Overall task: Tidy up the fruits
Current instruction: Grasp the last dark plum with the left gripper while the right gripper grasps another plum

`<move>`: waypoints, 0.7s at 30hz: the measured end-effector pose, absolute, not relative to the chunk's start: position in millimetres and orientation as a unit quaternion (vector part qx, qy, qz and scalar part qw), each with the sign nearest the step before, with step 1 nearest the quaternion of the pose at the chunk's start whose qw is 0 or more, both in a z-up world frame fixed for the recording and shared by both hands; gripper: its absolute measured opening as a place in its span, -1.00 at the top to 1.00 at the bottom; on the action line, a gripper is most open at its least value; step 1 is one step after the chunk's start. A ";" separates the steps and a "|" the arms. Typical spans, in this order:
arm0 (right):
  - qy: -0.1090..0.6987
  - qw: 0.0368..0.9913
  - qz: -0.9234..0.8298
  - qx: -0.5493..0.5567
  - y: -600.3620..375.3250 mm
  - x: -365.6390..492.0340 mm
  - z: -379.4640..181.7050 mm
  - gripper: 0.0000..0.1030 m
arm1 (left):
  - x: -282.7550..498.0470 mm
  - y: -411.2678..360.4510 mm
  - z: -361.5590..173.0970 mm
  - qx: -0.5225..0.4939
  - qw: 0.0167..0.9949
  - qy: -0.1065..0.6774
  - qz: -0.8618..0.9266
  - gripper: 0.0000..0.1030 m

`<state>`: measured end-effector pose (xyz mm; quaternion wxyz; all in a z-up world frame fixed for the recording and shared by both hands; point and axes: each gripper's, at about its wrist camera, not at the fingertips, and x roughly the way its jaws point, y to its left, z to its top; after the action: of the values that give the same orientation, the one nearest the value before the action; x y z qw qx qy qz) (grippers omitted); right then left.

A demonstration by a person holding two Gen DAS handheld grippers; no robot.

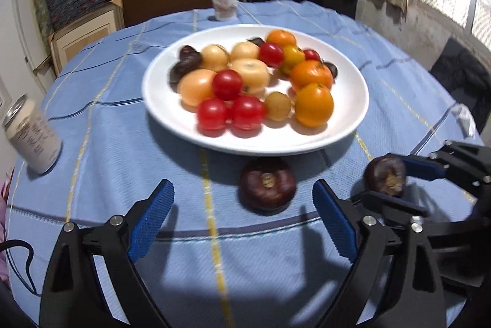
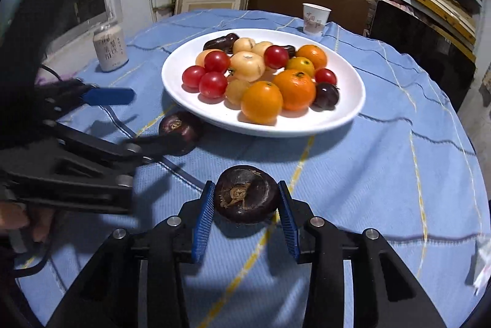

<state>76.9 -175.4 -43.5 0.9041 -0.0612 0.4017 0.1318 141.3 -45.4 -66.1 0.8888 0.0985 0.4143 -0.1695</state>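
Right gripper (image 2: 245, 199) clamps one dark, flattened chestnut-like fruit (image 2: 245, 194) at the white plate's (image 2: 353, 113) six o'clock; left gripper (image 1: 242, 217) gapes beside a second fruit (image 1: 267, 187). Four oranges, five tomatoes aboard.

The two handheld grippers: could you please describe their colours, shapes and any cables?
Both the left gripper and right gripper have black angular plastic linkage arms, round silver pivot bolts and flat blue ribbed finger pads. A thin black cable loops beside the left one.
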 end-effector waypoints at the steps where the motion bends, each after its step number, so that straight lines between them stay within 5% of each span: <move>1: 0.396 0.907 0.131 -0.051 -179.8 75.4 -41.4 0.20 | 142.4 -52.0 -68.1 0.108 0.887 0.415 -0.170 -0.74; 6: 0.401 0.907 0.127 -0.024 -190.3 79.9 -44.1 0.20 | 148.7 -67.1 -73.7 0.134 0.884 0.418 -0.159 -0.69; 10: 0.397 0.908 0.131 -0.022 -191.3 79.3 -43.3 0.20 | 153.2 -66.5 -77.5 0.129 0.881 0.428 -0.155 -0.07; 14: 0.397 0.908 0.133 -0.015 -192.8 79.7 -43.4 0.20 | 151.1 -66.5 -76.8 0.126 0.881 0.425 -0.163 0.19; 21: 0.390 0.912 0.131 -0.011 -195.3 75.8 -42.1 0.20 | 147.3 -60.1 -74.7 0.108 0.884 0.423 -0.167 0.20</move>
<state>75.8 -195.3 -42.1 0.9115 -0.0114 0.3898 0.1306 147.3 -60.1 -74.7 0.8838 0.1082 0.4235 -0.1669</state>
